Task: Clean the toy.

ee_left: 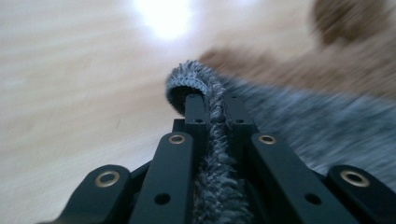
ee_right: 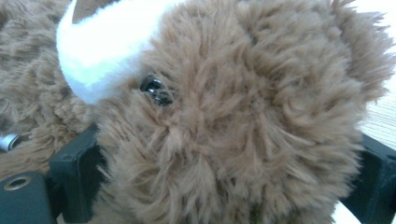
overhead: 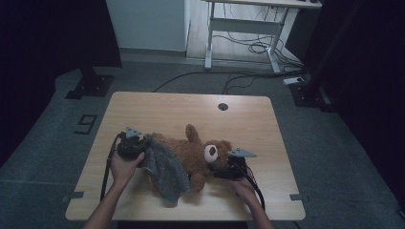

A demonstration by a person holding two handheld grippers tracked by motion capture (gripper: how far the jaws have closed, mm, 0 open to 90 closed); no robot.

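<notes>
A brown teddy bear (overhead: pixel 191 152) lies on its back on the wooden table (overhead: pixel 167 105), head toward the right. A grey fuzzy cloth (overhead: pixel 165 174) drapes over its left part and spills toward the table's front edge. My left gripper (overhead: pixel 141 145) is at the cloth's upper left edge. In the left gripper view, the left gripper (ee_left: pixel 212 100) is shut on a fold of the grey cloth (ee_left: pixel 299 121). My right gripper (overhead: pixel 223 169) is at the bear's head. The right gripper view has the furry head (ee_right: pixel 233 116) wedged between the black jaws, which press into it from both sides.
A round cable hole (overhead: pixel 223 106) sits near the table's far edge. Beyond the table stands a white desk frame (overhead: pixel 248 24) with cables on the floor. Black stand bases (overhead: pixel 90 86) flank the table, and a "9" mark (overhead: pixel 86 124) is taped on the floor at left.
</notes>
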